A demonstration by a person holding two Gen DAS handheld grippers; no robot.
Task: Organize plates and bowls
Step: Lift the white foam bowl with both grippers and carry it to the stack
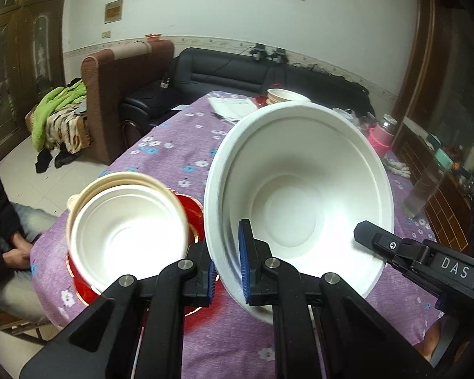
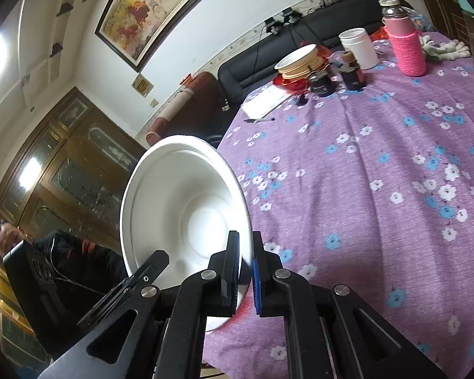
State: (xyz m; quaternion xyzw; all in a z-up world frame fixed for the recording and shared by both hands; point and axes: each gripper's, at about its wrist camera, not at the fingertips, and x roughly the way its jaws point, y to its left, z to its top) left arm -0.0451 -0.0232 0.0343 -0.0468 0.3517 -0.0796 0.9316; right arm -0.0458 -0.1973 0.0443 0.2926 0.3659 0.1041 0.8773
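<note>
Blue rubber pads on the left gripper are pinching the near-left rim of the big white bowl, jaws nearly closed with just the thin wall between them. Same story on the other side: the right gripper is clamping the rim of that white bowl with its jaws practically shut, and in the left wrist view it's showing up as the black arm reaching onto the bowl's lower right edge. So both hands are sharing one bowl, gripping roughly opposite parts of the rim.

The bowl is being held up off the purple floral tablecloth, tilted so its mouth is facing the cameras. Moving outward, the thing that matters is lying just to the left of the left fingers: a stack of bowls sitting on a red plate, mouth up, near the table's left edge. The left hand is the nearer one to it. I think the held bowl is clear of that stack, though the blur there is making it hard to call. There's another stack sitting at the far end of the table.
</note>
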